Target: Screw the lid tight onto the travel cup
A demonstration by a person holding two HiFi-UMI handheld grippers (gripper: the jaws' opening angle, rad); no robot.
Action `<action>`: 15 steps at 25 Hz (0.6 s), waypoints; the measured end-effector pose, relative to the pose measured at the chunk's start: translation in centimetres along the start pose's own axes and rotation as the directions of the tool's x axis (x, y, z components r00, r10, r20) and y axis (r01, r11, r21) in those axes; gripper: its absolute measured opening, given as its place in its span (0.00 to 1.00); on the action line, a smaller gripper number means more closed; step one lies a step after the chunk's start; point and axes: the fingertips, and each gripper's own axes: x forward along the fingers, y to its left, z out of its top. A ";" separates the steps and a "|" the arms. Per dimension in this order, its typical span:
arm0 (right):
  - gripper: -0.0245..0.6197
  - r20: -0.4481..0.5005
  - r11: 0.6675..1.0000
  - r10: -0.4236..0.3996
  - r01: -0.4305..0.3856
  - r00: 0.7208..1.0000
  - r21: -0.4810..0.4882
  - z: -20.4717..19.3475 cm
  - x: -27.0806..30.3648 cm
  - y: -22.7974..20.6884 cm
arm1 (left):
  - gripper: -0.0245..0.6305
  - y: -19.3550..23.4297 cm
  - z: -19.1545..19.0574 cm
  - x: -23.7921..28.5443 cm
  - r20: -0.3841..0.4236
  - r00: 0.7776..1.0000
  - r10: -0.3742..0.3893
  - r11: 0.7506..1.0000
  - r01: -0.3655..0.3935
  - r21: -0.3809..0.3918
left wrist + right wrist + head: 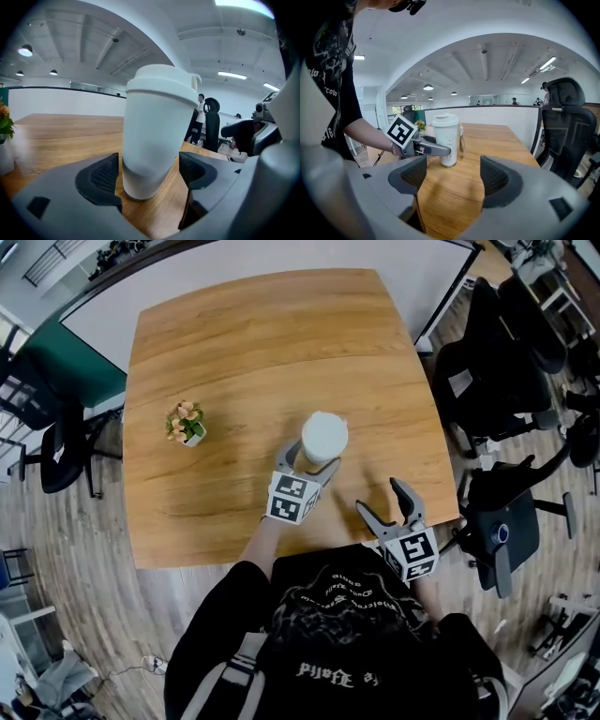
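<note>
White travel cup (322,442) stands upright on the wooden table (244,343), toward 5 o'clock of the table's centre in head view. The white lid (161,83) is seated on top; can't tell if it's screwed tight. L gripper (149,174) reaches in from the cup's 7 o'clock, jaws spread wide w/ the cup's lower body between them. There's a clear gap at one pad, and the other is v. close but not squeezing. R gripper (452,176) sits at 5 o'clock of the cup, by the table's near edge, apart from it — jaws spread, only bare tabletop between. Small potted plant (187,423) at 9 o'clock of the cup, well apart. Black office chairs (497,352) stand off the table at 3 o'clock.
</note>
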 end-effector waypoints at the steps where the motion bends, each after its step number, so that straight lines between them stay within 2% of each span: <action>1: 0.59 -0.002 1.000 0.003 -0.003 1.000 0.001 -0.1 0.0 -0.1 | 0.66 -0.1 -0.1 0.3 -0.003 1.000 0.004 1.000 -0.004 0.004; 6: 0.58 0.004 1.000 0.016 -0.016 1.000 0.022 0.1 0.6 -1.3 | 0.65 0.2 0.2 1.3 0.015 0.999 0.051 0.999 -0.051 0.008; 10: 0.58 0.020 0.998 0.049 -0.050 0.999 0.029 0.5 1.6 -1.4 | 0.65 0.1 0.1 1.4 0.007 0.999 0.042 0.999 -0.042 0.018; 13: 0.58 0.021 0.994 0.111 -0.111 0.994 -0.004 1.3 2.1 -1.0 | 0.65 0.1 0.0 1.3 0.002 0.999 0.036 0.999 -0.036 0.016; 15: 0.58 0.016 0.980 0.185 -0.183 0.983 -0.072 2.6 2.7 -0.7 | 0.65 0.2 0.1 1.3 0.000 0.999 0.035 0.999 -0.035 0.016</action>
